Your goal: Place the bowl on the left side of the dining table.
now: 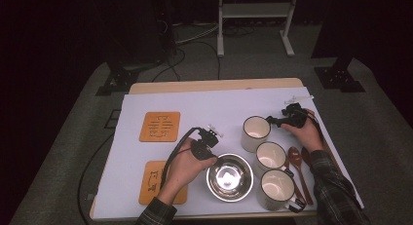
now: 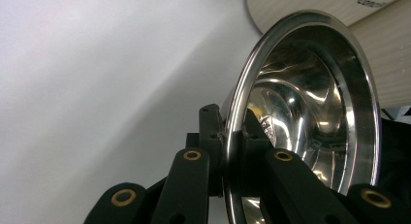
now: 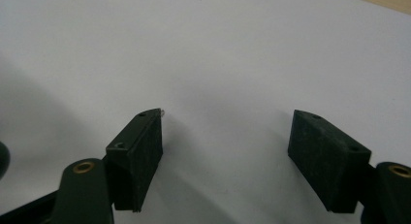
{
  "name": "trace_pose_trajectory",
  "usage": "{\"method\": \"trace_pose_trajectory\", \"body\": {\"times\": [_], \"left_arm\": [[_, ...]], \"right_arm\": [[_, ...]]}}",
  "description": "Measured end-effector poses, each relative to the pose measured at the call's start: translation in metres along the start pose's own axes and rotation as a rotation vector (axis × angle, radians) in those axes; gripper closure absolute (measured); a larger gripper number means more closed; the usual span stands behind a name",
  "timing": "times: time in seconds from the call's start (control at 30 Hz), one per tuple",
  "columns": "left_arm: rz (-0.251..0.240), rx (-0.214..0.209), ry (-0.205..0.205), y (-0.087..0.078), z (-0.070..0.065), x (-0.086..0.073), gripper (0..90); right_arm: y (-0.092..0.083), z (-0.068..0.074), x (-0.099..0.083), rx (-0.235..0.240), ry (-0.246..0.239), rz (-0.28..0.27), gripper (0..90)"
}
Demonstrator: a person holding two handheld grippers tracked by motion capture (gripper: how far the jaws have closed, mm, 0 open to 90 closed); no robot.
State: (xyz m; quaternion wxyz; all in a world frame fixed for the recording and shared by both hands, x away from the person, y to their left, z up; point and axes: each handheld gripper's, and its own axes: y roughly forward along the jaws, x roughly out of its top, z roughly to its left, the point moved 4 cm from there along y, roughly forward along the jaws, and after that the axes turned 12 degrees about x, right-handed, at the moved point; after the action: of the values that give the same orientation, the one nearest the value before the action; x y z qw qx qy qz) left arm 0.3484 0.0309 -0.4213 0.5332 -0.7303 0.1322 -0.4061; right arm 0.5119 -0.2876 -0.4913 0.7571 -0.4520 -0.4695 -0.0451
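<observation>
Steel bowl (image 2: 310,117) runs off the frame in my left gripper (image 2: 232,136) view, its rim pinched tight between my jaws, at the table's near edge beside three mugs (image 1: 271,155). My right gripper (image 3: 225,161) gapes wide over bare white sheet (image 3: 203,49), holding nothing; two wooden spoons (image 1: 296,166) and two coasters (image 1: 159,126), the nearer half under my forearm.

Wooden table (image 1: 214,84) under a white sheet (image 1: 204,108): two wooden coasters (image 1: 159,126), steel bowl (image 1: 229,177), three mugs (image 1: 255,132), two wooden spoons (image 1: 294,161).

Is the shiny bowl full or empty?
Empty. The steel bowl shows only bare, shiny metal inside, with nothing in it.
</observation>
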Motion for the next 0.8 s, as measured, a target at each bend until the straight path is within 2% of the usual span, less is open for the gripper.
{"method": "trace_pose_trajectory", "body": {"times": [0.3,0.8], "left_arm": [[-0.011,0.009,-0.014,-0.006,0.011,0.003,83.6],[-0.033,0.057,-0.045,-0.017,0.036,0.011,83.6]], "right_arm": [[0.000,0.000,0.000,0.001,0.001,-0.001,26.6],[0.000,0.000,0.000,0.001,0.001,0.000,26.6]]}}
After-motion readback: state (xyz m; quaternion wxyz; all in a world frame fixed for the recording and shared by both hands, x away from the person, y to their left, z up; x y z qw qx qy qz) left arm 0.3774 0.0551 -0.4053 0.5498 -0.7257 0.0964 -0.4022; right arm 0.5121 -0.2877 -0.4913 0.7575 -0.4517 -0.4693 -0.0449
